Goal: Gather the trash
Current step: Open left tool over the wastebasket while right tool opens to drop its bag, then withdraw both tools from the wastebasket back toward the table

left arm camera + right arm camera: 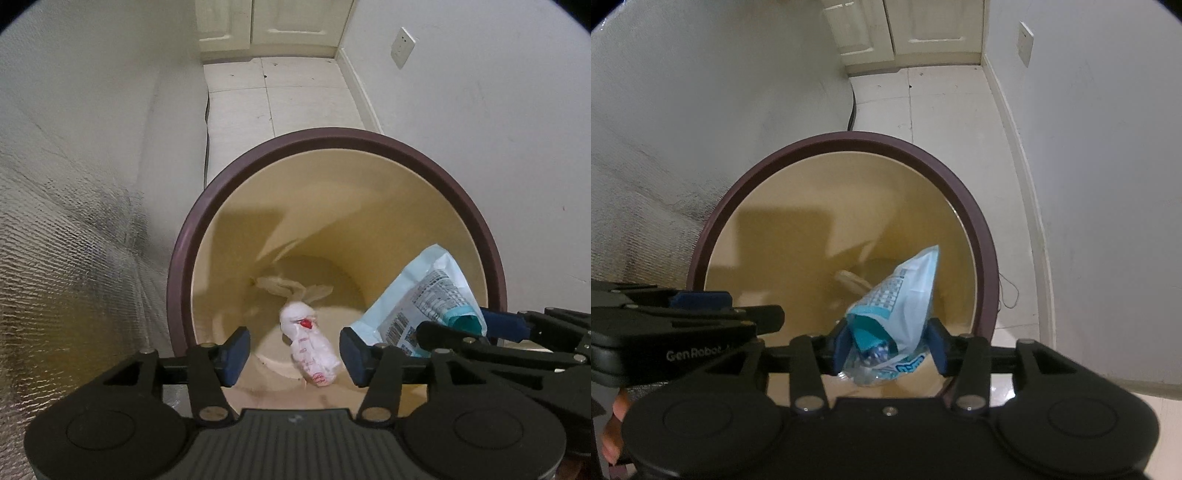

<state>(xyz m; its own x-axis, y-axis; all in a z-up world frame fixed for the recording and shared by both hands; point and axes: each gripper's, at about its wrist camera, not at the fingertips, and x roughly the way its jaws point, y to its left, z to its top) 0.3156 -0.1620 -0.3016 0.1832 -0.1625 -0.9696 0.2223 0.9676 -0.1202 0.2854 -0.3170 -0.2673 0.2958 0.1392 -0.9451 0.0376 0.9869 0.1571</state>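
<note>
White-tiled corner, bin (369, 147) at 12 | left gripper (295, 349) half-open, white wrapper (314, 347) loose between | right gripper (890, 349) parted around blue packet (905, 295).

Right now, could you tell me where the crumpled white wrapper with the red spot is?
In the left wrist view, the white wrapper is inside the bin, between the open left gripper fingers, left of the blue packet.

Floor (945, 122): pale tiles, a few dark specks
On it: bin (975, 221), upright, near the right wall
Beside bin: thin cord (1010, 291) lying loose
</note>
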